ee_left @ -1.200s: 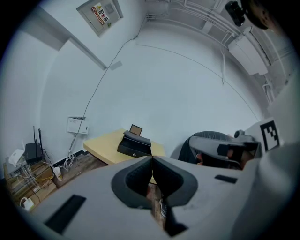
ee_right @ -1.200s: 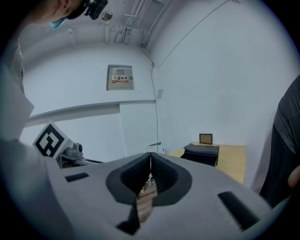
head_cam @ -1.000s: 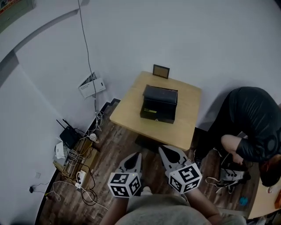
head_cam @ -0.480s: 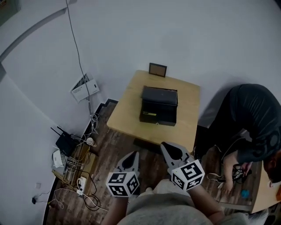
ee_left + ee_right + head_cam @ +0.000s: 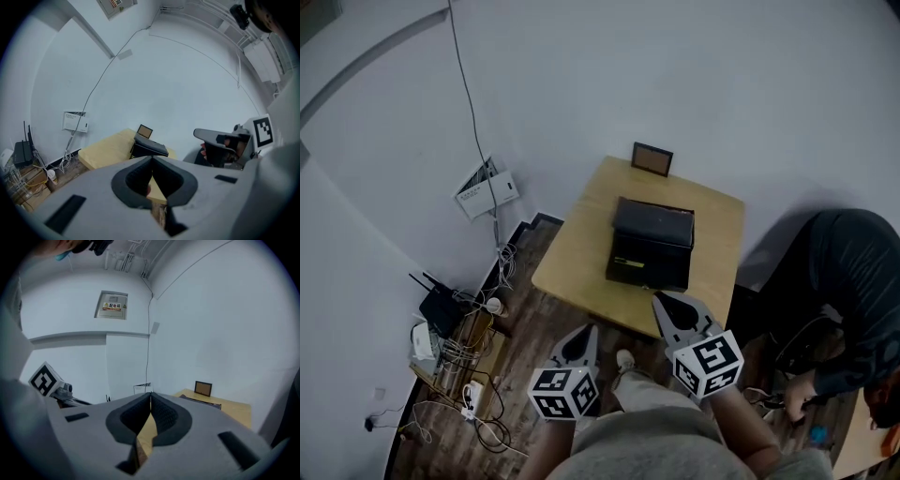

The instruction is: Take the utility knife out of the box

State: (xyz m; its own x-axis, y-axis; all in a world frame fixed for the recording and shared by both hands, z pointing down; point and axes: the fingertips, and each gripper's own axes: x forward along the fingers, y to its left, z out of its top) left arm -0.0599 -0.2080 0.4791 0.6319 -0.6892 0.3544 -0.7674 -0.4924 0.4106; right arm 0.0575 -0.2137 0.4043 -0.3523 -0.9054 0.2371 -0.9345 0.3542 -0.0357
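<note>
Fingers of the left gripper (image 5: 151, 158): pressed together tip to tip, with nothing between them; held above the floor, on the near side of the surface.
Fingers of the right gripper (image 5: 150, 394): also closed and empty; in the head view their tips show against the near edge of the surface.
Box (image 5: 652, 246): black and rectangular with a dark matte top. It stands about mid-surface, and a small yellowish mark shows on its near face.
Utility knife: cannot be made out, and I cannot tell whether the yellowish mark belongs to it.
Picture frame (image 5: 652, 159): small and dark-rimmed, upright at the far edge behind the box and apart from it.
Surface (image 5: 581, 246): a light wood tabletop set against a pale wall.
Floor (image 5: 534, 314): dark wood planks.
Wall: plain and pale; a thin cable (image 5: 473, 103) runs down it to a white wall box (image 5: 486, 190).
Corner: a black router (image 5: 441, 298) with antennas stands among tangled cords.
Person (image 5: 853, 272): in a dark jacket, bent over to the right of the surface.
</note>
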